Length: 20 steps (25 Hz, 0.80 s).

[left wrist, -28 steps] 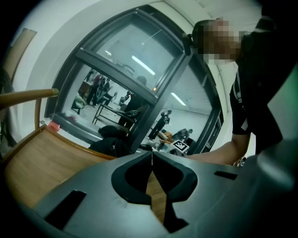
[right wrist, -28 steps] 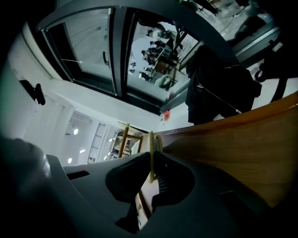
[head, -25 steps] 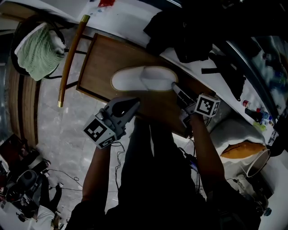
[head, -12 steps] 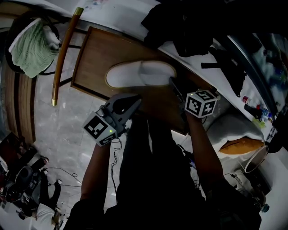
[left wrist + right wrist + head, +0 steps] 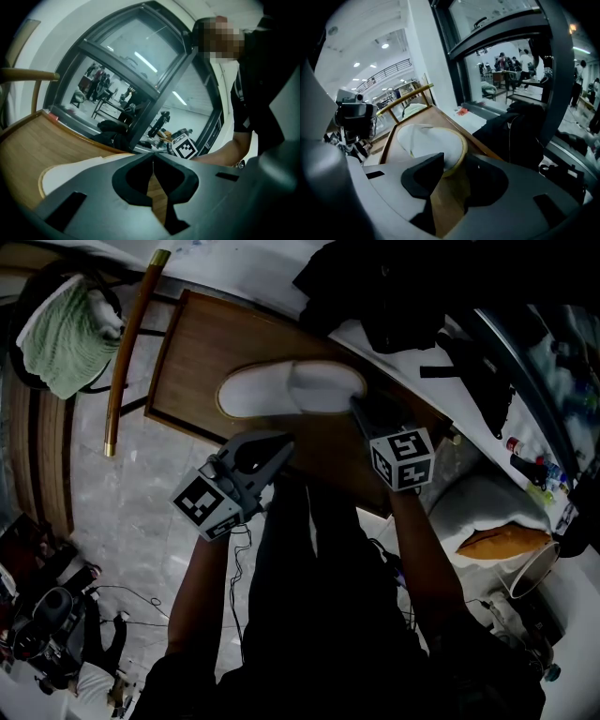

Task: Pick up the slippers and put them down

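1. A brown wooden table [image 5: 202,352] is seen from above, with grey stone floor beside it.
2. A white slipper [image 5: 291,390] is laid flat across the middle of the table, lengthwise from left to right in the head view.
3. A green cloth [image 5: 61,343] is draped over a chair, well apart from the slipper.
4. The left gripper [image 5: 281,442] is held at the table's near edge, just beside the slipper, with its jaws brought together on nothing.
5. The right gripper [image 5: 359,409] is set at the slipper's right end. Its jaws are being opened, with bare wood between them and the slipper's rim at their tips, unpressed.
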Motion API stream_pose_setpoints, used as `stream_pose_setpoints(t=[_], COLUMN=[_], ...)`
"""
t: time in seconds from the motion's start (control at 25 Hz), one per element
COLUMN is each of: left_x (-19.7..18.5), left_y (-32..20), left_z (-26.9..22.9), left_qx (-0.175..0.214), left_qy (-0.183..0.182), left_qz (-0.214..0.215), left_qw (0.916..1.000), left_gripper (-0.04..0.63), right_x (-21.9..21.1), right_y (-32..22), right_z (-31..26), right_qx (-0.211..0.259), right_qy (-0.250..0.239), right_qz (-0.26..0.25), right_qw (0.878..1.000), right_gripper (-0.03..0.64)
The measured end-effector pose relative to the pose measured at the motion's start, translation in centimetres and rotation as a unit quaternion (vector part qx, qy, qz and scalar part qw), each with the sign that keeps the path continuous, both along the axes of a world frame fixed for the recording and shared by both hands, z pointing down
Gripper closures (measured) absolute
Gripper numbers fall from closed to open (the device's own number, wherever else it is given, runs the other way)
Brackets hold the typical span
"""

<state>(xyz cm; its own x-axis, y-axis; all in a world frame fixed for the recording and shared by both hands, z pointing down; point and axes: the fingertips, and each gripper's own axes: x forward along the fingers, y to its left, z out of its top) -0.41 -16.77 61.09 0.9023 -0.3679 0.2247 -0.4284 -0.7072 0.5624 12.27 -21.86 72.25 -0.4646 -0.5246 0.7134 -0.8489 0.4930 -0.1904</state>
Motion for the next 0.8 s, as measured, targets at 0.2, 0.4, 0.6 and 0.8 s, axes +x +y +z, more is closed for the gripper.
stream_pose_setpoints(t=[0.2, 0.4, 0.6, 0.8], left_x=[0.3, 0.2, 0.2, -0.3], left_y=[0.7, 0.8, 0.8, 0.1], left_z=[0.3, -0.8, -4.8, -10.0], left_qx=[-0.006, 0.008, 0.035, 0.071], left_qy=[-0.006, -0.005, -0.014, -0.02], left_qz=[0.006, -0.005, -0.008, -0.028], left_qw=[1.0, 0.9999, 0.9993, 0.9969], left_gripper=[0.581, 0.581, 0.581, 0.581], right_x=[0.0, -1.4, -4.3, -6.9], right_y=[-0.3, -0.2, 0.7, 1.0], right_z=[-1.6, -4.9, -10.1, -16.8], right_qx=[0.041, 0.079, 0.103, 0.151], right_qy=[0.004, -0.013, -0.024, -0.029], right_qz=[-0.002, -0.02, -0.069, -0.107], right_qw=[0.999, 0.997, 0.992, 0.982], right_gripper=[0.489, 0.491, 0.527, 0.57])
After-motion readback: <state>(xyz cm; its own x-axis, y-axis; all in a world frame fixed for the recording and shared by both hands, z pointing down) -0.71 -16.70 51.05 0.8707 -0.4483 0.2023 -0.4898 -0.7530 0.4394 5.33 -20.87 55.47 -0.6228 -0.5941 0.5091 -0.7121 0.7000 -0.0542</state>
